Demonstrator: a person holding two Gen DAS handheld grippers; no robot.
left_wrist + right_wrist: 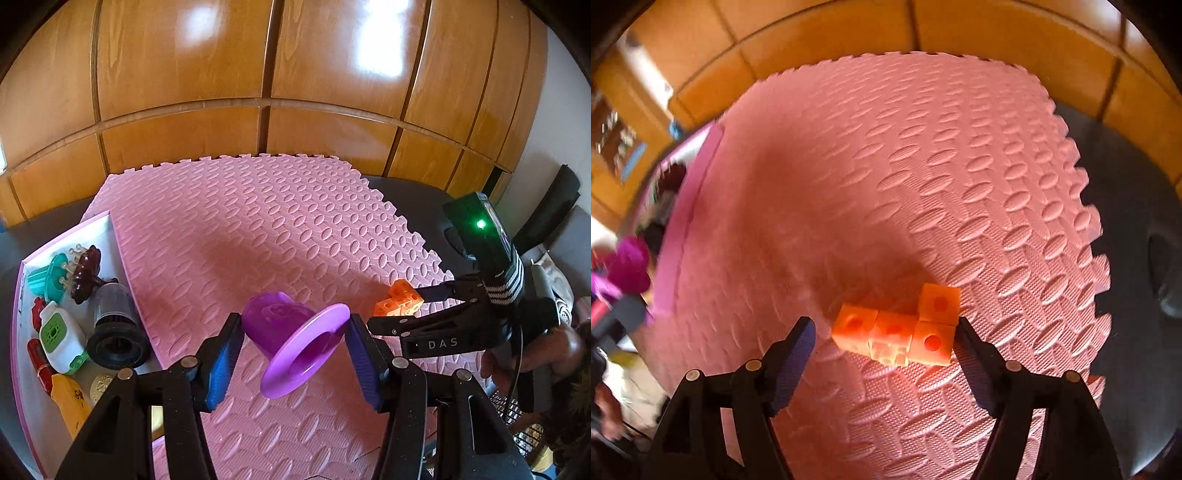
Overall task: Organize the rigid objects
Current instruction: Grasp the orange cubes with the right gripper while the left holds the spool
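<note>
At far left my box [22, 291] holds the sorted bits. My left gripper [291, 354] is clamped on the purple cup [295, 339], carried above the mat [258, 221]. My right gripper [886, 343] gapes apart over the orange blocks [897, 332], 4 cubes whose long axis runs across the jaws; right is nearer.

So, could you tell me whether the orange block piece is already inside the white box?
No, the orange block piece lies on the pink foam mat, far from the white box.
</note>
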